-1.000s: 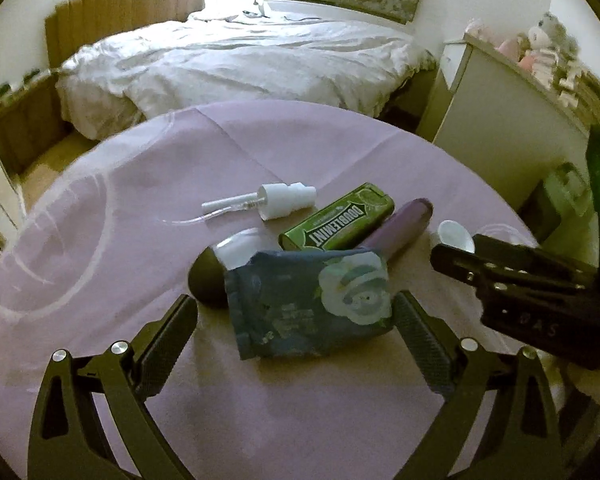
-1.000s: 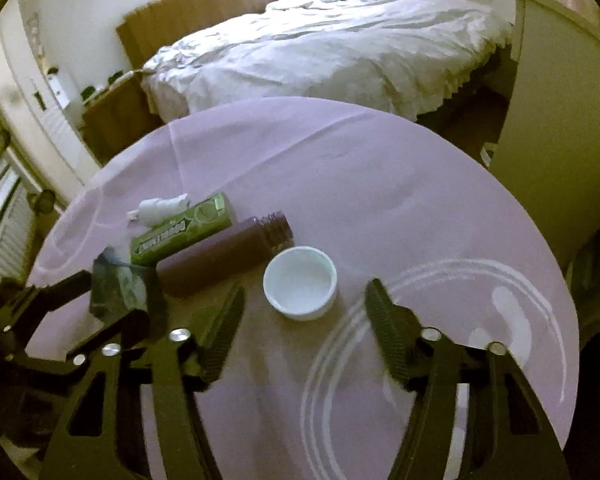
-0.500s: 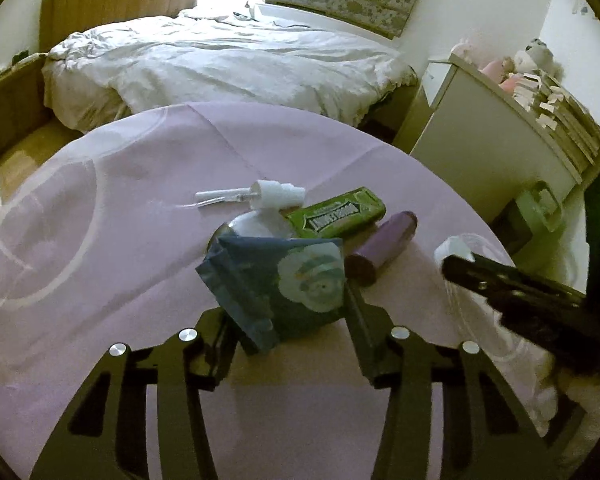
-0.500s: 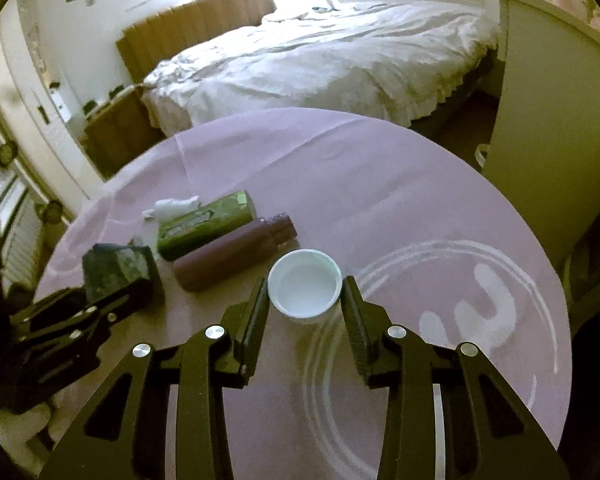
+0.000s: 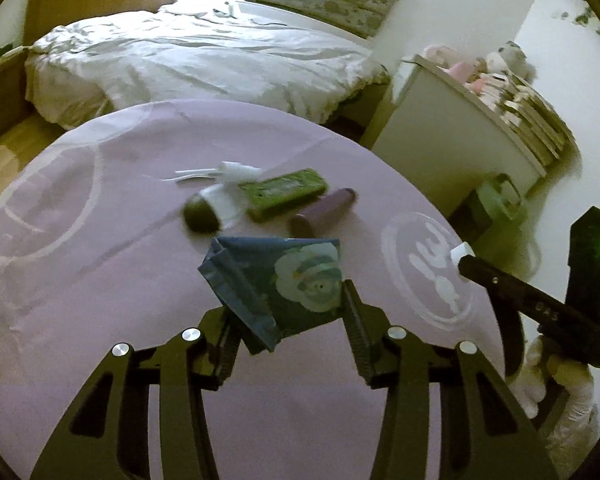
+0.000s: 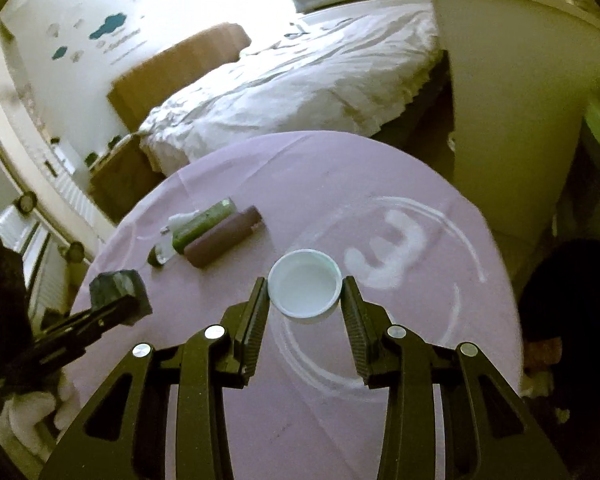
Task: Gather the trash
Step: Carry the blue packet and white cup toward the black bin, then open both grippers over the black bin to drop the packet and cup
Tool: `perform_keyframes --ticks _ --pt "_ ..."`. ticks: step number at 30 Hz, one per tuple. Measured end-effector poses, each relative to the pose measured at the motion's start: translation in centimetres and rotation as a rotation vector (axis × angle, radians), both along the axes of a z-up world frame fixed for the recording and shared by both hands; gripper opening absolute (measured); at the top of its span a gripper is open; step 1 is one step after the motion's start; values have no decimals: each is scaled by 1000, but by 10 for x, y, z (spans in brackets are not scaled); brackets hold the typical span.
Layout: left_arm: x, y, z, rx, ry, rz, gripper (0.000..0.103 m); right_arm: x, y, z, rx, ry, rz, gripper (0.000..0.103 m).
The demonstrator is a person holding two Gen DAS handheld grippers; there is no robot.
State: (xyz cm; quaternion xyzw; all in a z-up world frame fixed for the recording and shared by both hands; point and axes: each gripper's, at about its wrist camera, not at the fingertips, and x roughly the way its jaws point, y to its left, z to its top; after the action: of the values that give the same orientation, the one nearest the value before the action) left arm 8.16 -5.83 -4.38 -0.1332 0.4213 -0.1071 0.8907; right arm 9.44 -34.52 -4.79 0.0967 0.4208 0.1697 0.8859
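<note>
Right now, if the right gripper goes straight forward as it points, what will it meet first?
The right gripper already holds the cap. Beyond it lies only bare tablecloth, then probably the bed; depth is unclear.

The desk (image 5: 100, 280) wears a lilac cloth with white ring motifs. The pouch (image 5: 276, 280) is dark blue with a pale flower print. The gum pack (image 5: 284, 194) is green, the bottle (image 5: 324, 212) mauve, the cap (image 6: 305, 283) white, each claw black.
</note>
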Motion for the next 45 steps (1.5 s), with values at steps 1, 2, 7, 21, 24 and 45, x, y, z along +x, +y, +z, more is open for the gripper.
perform_keyframes --ticks 1,2,7,21,24,45 --pt "0 -5 1 1 -2 -11 46 -2 -4 0 3 0 -6 38" --pt "-1 -14 3 3 -4 -26 46 -3 -9 -1 6 0 -13 38" --pt "1 -48 13 15 -24 -101 46 -17 -34 -1 21 -3 -56 38" --pt "6 -181 30 74 -109 -389 46 -44 -124 -1 61 1 -243 38" --pt "8 -203 28 82 -110 -437 46 -49 -144 -6 61 7 -286 38" --pt "20 -288 -3 109 -51 -608 46 -66 -215 -48 75 94 -446 38"
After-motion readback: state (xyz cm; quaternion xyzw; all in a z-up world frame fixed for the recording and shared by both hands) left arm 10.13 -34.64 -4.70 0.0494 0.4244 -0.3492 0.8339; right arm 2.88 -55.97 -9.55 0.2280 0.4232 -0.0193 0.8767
